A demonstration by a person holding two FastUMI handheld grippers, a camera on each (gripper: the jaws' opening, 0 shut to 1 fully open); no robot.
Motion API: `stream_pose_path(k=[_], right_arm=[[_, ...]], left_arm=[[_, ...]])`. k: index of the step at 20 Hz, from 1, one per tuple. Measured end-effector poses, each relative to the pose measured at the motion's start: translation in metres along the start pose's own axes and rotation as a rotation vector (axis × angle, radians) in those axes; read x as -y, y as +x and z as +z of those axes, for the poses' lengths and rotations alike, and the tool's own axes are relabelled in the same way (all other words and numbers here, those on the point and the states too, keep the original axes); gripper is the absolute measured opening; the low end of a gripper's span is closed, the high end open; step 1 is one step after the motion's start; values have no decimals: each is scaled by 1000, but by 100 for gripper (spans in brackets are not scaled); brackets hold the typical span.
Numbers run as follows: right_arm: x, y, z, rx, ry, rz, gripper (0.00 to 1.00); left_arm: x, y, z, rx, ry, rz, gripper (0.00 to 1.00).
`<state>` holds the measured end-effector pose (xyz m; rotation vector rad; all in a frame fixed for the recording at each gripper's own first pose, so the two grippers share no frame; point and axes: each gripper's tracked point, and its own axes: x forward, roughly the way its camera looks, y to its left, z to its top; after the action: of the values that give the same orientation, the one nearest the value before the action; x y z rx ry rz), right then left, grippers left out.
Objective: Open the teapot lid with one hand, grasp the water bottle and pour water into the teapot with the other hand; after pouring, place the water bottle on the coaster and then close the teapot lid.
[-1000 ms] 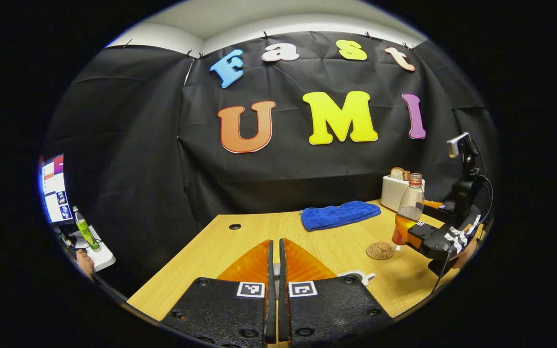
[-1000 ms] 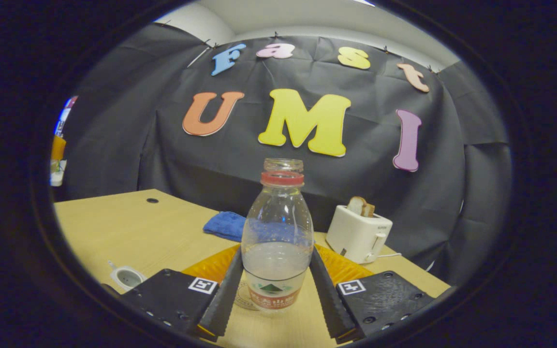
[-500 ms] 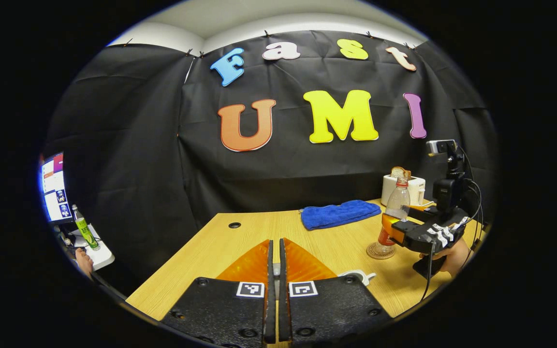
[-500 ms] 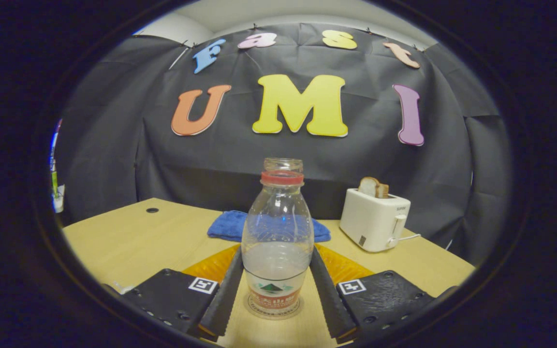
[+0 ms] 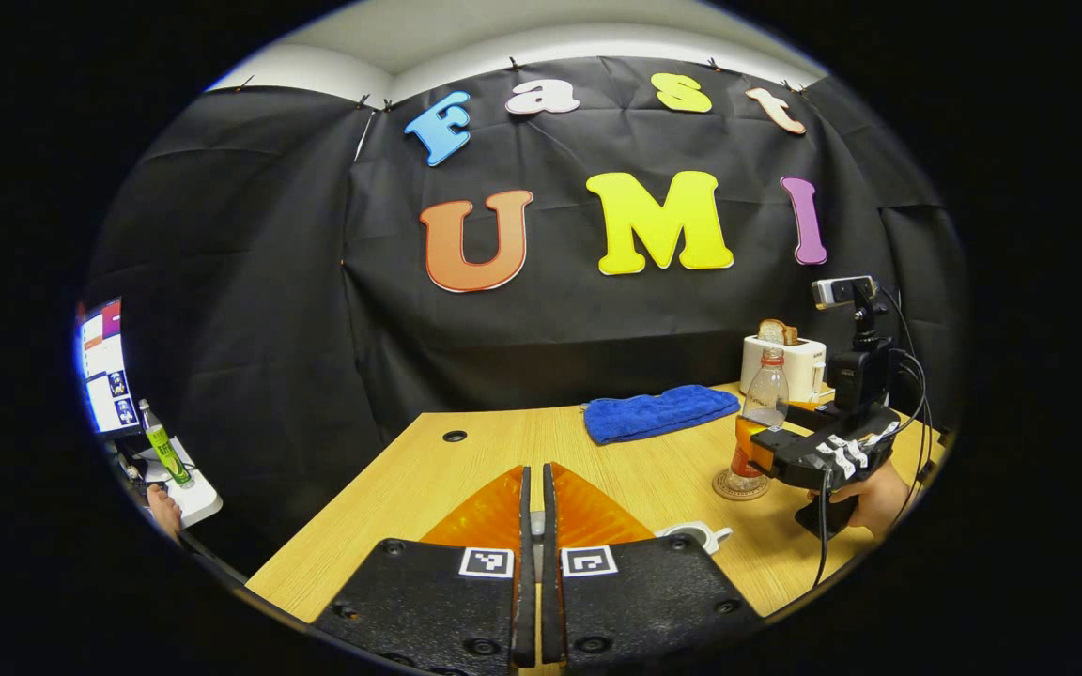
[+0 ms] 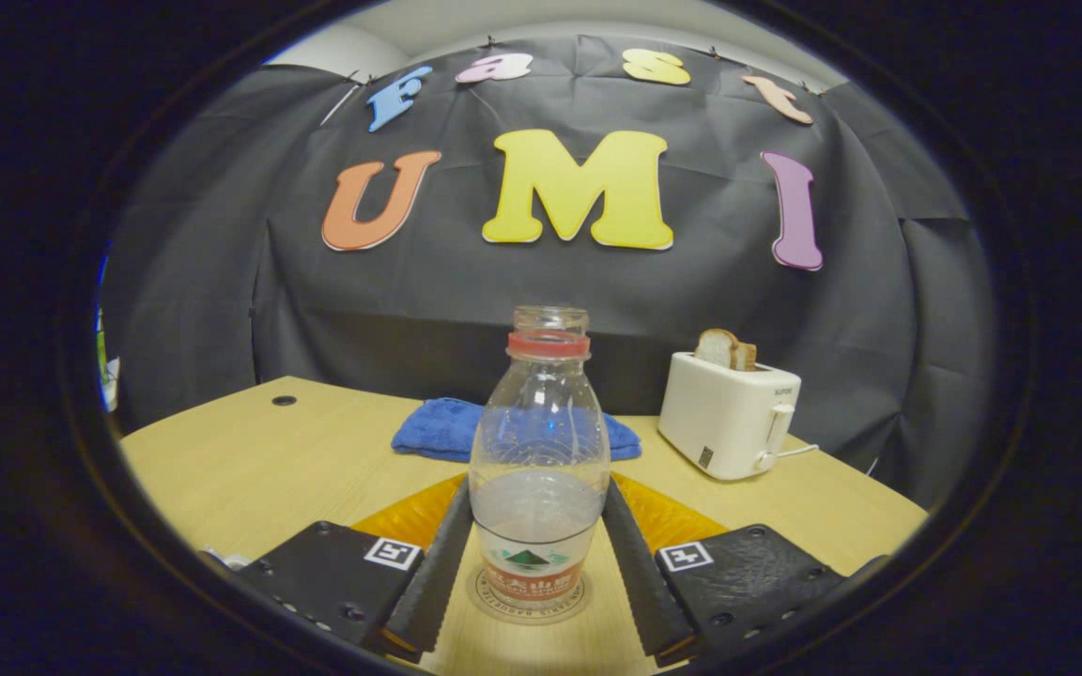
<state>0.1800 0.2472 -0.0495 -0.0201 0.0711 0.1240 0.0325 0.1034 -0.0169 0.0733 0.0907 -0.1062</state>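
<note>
Your right gripper (image 6: 538, 554) clamps the water bottle (image 6: 539, 469) upright, its base on the coaster (image 6: 528, 598), so release should leave it standing. Your left gripper (image 5: 533, 526) has its fingers pressed together; whether they pinch something I can't tell. Beyond: blue towel (image 6: 452, 430), toaster (image 6: 727, 424).

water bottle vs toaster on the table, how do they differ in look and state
The water bottle is clear, partly filled and uncapped; the toaster is white and opaque with bread in its slot. The bottle stands on the coaster between the right gripper fingers; the toaster stands free, farther back. Both are upright on the table.
</note>
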Motion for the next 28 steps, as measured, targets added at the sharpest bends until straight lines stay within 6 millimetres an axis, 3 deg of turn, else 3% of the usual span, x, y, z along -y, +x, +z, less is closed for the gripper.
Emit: stream_pose_path(k=[3, 8, 11, 15, 19, 24, 25, 28], right_arm=[[1, -1, -1, -6, -2, 1, 85], [4, -7, 5, 3, -13, 1, 88], [1, -15, 10, 5, -19, 20, 97], [5, -31, 23, 18, -16, 33, 95], [18, -57, 34, 38, -29, 28, 99], [55, -94, 42, 77, -50, -16, 92], [60, -101, 42, 80, -51, -14, 98], [78, -121, 45, 108, -61, -6, 95]], left_arm=[[0, 1, -1, -5, 2, 0, 5], [2, -1, -1, -1, 5, -5, 5], [2, 0, 0, -1, 5, -5, 5], [5, 0, -2, -6, 6, -7, 5], [12, 1, 2, 3, 3, -14, 5], [32, 4, 1, 7, 12, -41, 5], [37, 5, 1, 5, 10, -47, 5], [55, 9, -2, 1, 22, -69, 5]])
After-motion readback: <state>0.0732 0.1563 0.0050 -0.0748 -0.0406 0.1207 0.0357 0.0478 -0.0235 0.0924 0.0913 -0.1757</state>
